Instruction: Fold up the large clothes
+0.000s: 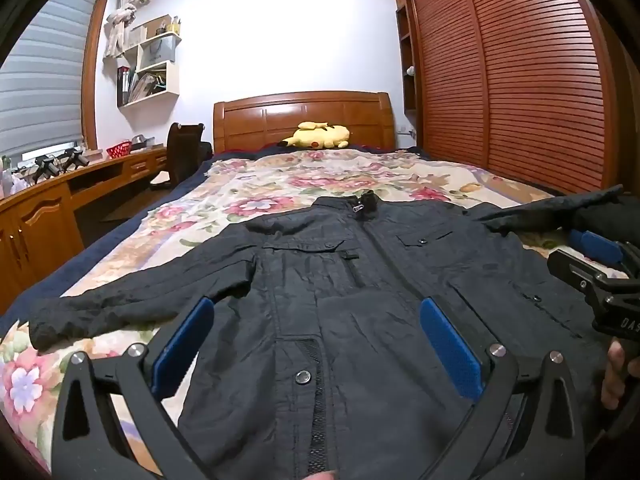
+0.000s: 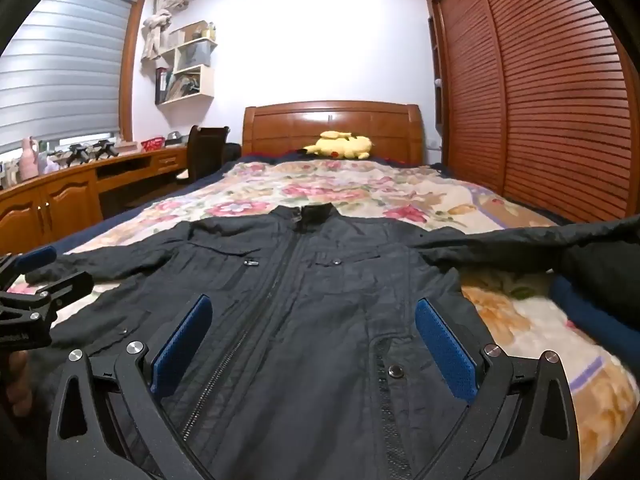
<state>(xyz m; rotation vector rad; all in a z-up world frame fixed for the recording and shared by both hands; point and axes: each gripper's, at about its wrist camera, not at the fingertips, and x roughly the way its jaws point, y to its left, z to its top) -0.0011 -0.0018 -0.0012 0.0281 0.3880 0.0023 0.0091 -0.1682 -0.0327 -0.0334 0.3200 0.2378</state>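
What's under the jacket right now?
The jacket lies spread flat on the floral blanket, which shows around it. Anything beneath the jacket's body is covered and can't be seen.

Even indoor light fills both views, and the white wall (image 1: 280, 40) far ahead of the grippers glares. Fisheye bending curves the edges, corners vignette black, and the bedspread (image 2: 560, 360) beside the right gripper (image 2: 316, 344) blurs.
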